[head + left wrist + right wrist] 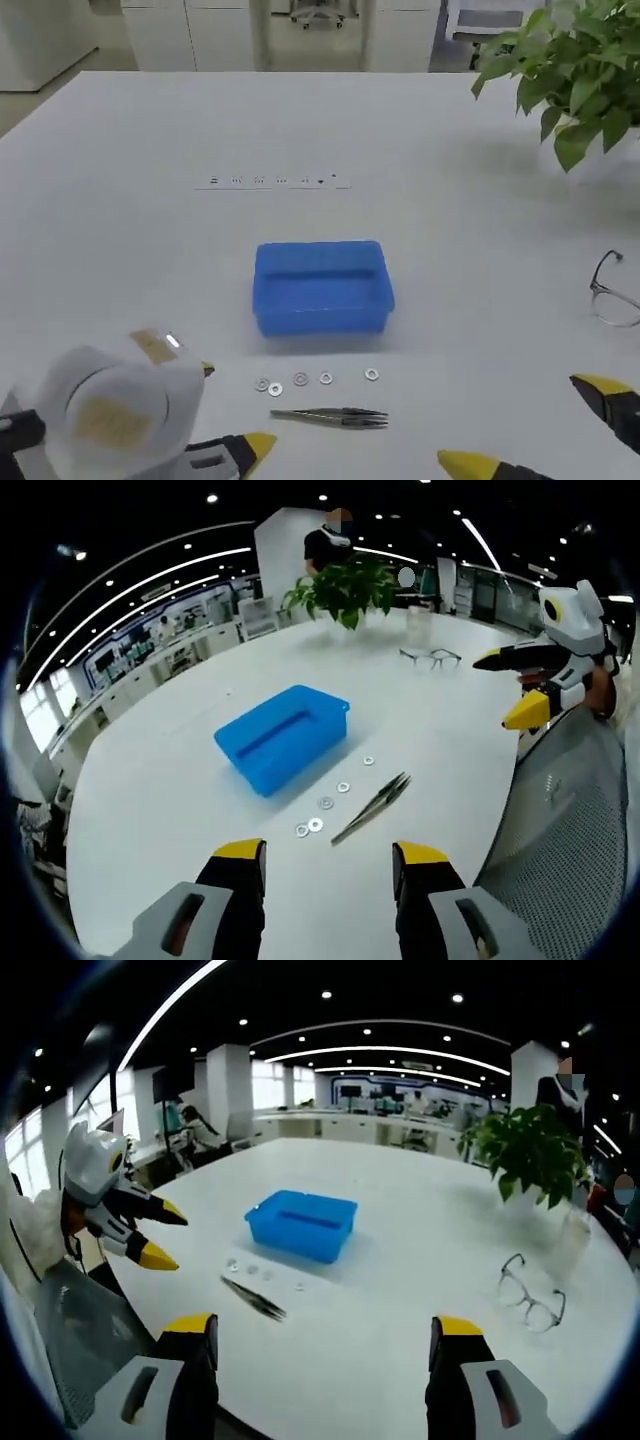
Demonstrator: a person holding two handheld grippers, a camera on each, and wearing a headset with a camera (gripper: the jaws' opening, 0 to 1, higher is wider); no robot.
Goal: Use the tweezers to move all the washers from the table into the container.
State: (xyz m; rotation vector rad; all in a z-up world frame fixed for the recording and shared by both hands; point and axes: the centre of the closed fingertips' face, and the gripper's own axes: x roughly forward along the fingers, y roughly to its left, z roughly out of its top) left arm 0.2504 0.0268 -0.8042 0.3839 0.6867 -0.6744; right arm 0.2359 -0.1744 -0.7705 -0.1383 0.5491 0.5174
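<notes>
A blue container (320, 285) (282, 735) (302, 1222) stands in the middle of the white table. Several small metal washers (300, 379) (322, 814) (250, 1270) lie in a row just in front of it. The metal tweezers (330, 415) (372, 805) (253, 1300) lie flat on the table, nearer to me than the washers. My left gripper (232, 407) (330, 858) (168, 1237) is open at the near left, short of the tweezers. At the near right, my right gripper (525, 425) (324, 1327) (535, 685) is open too. Nothing is between either pair of jaws.
A pair of glasses (612, 295) (432, 657) (530, 1295) lies at the right side of the table. A potted green plant (570, 70) (345, 585) (530, 1150) stands at the far right. A row of small marks (272, 181) runs beyond the container.
</notes>
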